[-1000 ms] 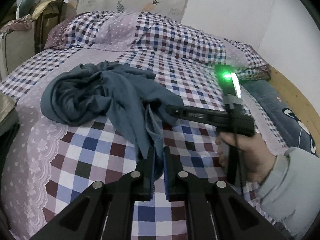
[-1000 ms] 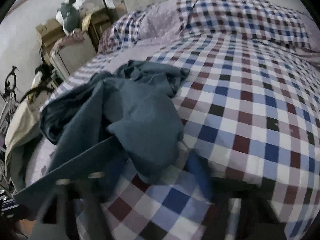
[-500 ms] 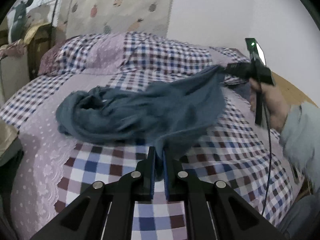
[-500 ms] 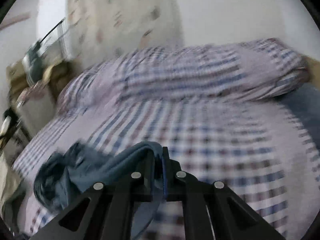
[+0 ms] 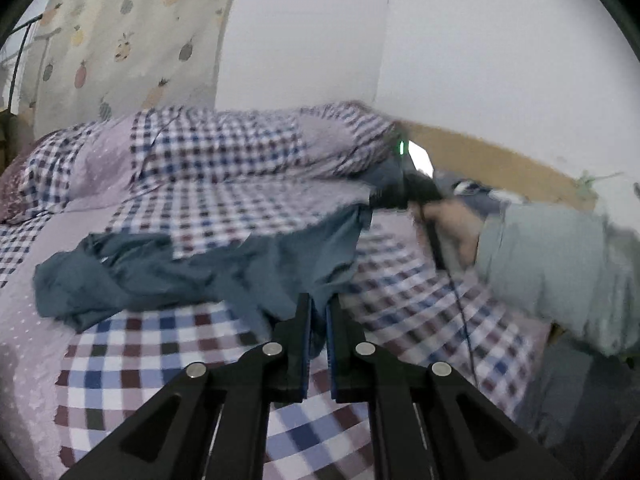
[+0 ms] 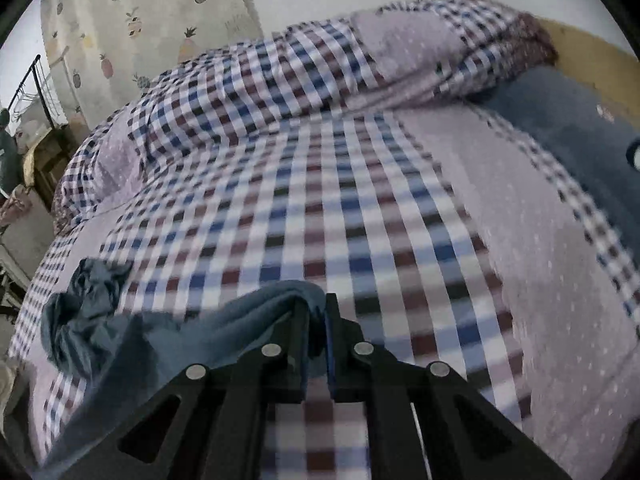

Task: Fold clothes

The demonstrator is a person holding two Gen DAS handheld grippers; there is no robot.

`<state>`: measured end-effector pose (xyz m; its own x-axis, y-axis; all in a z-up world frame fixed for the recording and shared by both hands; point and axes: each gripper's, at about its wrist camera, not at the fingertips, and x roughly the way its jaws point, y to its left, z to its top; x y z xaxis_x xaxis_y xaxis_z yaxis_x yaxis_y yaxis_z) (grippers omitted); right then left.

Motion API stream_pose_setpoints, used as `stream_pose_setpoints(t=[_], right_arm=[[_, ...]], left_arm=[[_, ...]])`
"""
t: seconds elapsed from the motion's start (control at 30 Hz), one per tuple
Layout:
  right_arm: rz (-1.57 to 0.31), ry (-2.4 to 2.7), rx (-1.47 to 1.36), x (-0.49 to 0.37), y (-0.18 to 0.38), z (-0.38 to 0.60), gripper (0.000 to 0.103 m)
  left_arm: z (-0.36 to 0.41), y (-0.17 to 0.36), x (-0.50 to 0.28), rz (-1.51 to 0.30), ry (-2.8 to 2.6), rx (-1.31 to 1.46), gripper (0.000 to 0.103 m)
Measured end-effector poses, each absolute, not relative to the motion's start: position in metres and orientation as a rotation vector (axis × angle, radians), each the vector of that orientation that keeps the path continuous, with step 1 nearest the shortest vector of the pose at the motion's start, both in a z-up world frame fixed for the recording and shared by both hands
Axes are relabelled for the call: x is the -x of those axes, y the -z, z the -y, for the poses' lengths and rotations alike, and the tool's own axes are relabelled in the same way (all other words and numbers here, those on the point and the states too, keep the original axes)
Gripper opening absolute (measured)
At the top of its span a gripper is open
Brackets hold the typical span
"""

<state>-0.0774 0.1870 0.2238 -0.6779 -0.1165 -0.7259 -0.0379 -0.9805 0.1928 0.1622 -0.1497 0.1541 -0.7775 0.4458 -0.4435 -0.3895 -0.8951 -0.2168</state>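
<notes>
A slate-blue garment point(image 5: 192, 276) lies partly bunched on the checked bed point(image 5: 160, 360), stretched from a crumpled heap at the left toward the right. My left gripper point(image 5: 318, 304) is shut on one edge of it near the bed's front. My right gripper point(image 5: 370, 200), held by a hand in a grey sleeve point(image 5: 552, 264), pinches another edge further back and right. In the right wrist view the right gripper point(image 6: 318, 312) is shut on a fold of the garment point(image 6: 256, 312), which trails left to the crumpled part point(image 6: 84, 304).
Checked pillows point(image 5: 224, 148) lie along the head of the bed below a pineapple-print curtain point(image 5: 120, 40). A dark blue cushion point(image 6: 568, 132) rests by the wooden bed frame point(image 5: 500, 160) at the right. Furniture point(image 6: 36, 160) stands off the bed's left side.
The right gripper has pulled its edge of the garment up and far to the right, spreading the cloth out. The left gripper has kept its hold and risen slightly.
</notes>
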Motion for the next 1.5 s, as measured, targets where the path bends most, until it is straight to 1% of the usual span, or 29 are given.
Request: stream_pose_setpoints(t=[0.2, 0.37, 0.43, 0.57, 0.63, 0.67, 0.7, 0.77, 0.8, 0.83, 0.87, 0.9, 0.93, 0.97, 1.07, 1.2, 1.3, 1.37, 1.5], right_arm=[[0.339, 2.666, -1.237, -0.011, -0.227, -0.208, 0.005], [0.320, 2.526, -1.199, -0.089, -0.247, -0.205, 0.005], [0.305, 2.480, -1.189, -0.116, -0.251, -0.201, 0.006], [0.224, 2.426, -1.219, -0.145, -0.236, -0.191, 0.010], [0.252, 2.478, -1.242, -0.149, -0.230, -0.199, 0.012], [0.270, 2.507, -1.253, -0.151, -0.227, -0.204, 0.017], [0.289, 2.537, -1.265, -0.152, -0.224, -0.209, 0.033], [0.365, 2.590, -1.266, -0.155, -0.223, -0.223, 0.050], [0.396, 2.598, -1.261, -0.155, -0.222, -0.228, 0.051], [0.425, 2.599, -1.255, -0.156, -0.222, -0.232, 0.051], [0.445, 2.596, -1.256, -0.156, -0.222, -0.235, 0.052], [0.443, 2.587, -1.262, -0.156, -0.221, -0.234, 0.053], [0.436, 2.577, -1.270, -0.156, -0.220, -0.233, 0.053], [0.429, 2.567, -1.277, -0.155, -0.219, -0.232, 0.053], [0.426, 2.537, -1.306, -0.154, -0.213, -0.233, 0.053], [0.424, 2.497, -1.345, -0.152, -0.205, -0.233, 0.053], [0.418, 2.466, -1.390, -0.151, -0.199, -0.234, 0.053], [0.372, 2.457, -1.399, -0.152, -0.197, -0.229, 0.053], [0.274, 2.439, -1.409, -0.156, -0.192, -0.218, 0.053]], left_arm=[[0.178, -0.172, -0.200, 0.316, -2.598, 0.521, 0.005], [0.202, -0.187, -0.232, 0.446, -2.585, 0.383, 0.005], [0.208, -0.185, -0.244, 0.470, -2.605, 0.393, 0.005], [0.220, -0.182, -0.268, 0.520, -2.643, 0.412, 0.006], [0.226, -0.180, -0.280, 0.545, -2.662, 0.421, 0.006], [0.229, -0.180, -0.286, 0.558, -2.671, 0.426, 0.006], [0.232, -0.179, -0.291, 0.571, -2.680, 0.431, 0.006], [0.238, -0.177, -0.303, 0.597, -2.699, 0.440, 0.012], [0.241, -0.177, -0.309, 0.609, -2.709, 0.444, 0.020], [0.243, -0.177, -0.313, 0.620, -2.728, 0.437, 0.036], [0.247, -0.178, -0.318, 0.645, -2.741, 0.418, 0.047], [0.251, -0.178, -0.323, 0.679, -2.756, 0.396, 0.068], [0.256, -0.178, -0.327, 0.712, -2.776, 0.377, 0.082], [0.260, -0.177, -0.331, 0.746, -2.796, 0.357, 0.086], [0.272, -0.172, -0.329, 0.829, -2.816, 0.370, 0.086], [0.276, -0.159, -0.309, 0.858, -2.836, 0.523, 0.086], [0.275, -0.144, -0.286, 0.830, -2.835, 0.678, 0.086], [0.274, -0.133, -0.269, 0.805, -2.824, 0.789, 0.086], [0.260, -0.117, -0.247, 0.674, -2.826, 0.971, 0.086]])
